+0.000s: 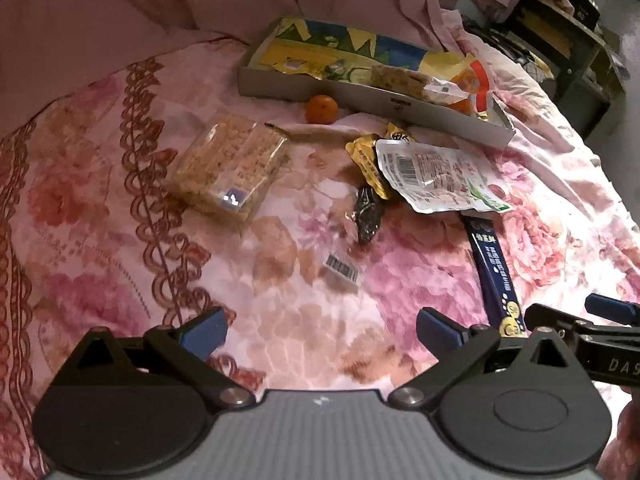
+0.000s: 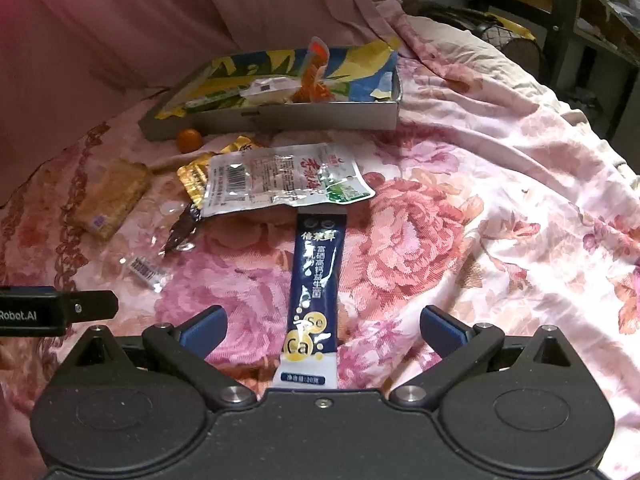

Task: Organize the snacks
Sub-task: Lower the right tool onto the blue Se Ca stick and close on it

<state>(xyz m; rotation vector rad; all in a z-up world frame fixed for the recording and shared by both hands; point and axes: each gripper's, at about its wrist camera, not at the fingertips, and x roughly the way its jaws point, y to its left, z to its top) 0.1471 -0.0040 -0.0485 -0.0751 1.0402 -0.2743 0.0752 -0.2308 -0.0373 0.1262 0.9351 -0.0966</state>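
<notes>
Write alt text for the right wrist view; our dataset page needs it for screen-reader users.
An open right gripper straddles a dark blue stick sachet lying on a pink floral bedspread. Beyond it lie a silver pouch, gold wrappers, a cereal bar and an orange before a shallow cardboard box holding snacks.

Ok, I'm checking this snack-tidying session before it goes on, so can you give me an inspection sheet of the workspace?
Surface: floral pink bedspread, rumpled.
Job's things: cardboard tray already holding several packets; loose outside it are an orange, a clear-wrapped cracker block, a gold packet, a white barcoded pouch, a dark small wrapper, a small clear barcoded packet and a navy stick sachet.
Clutter: nothing seen beyond the snacks.
Grippers: left gripper open, over bare bedspread; right gripper open, straddling the navy stick sachet's near end.
Cables: nothing seen.
Surroundings: pink curtain behind; dark shelving at far right.
</notes>
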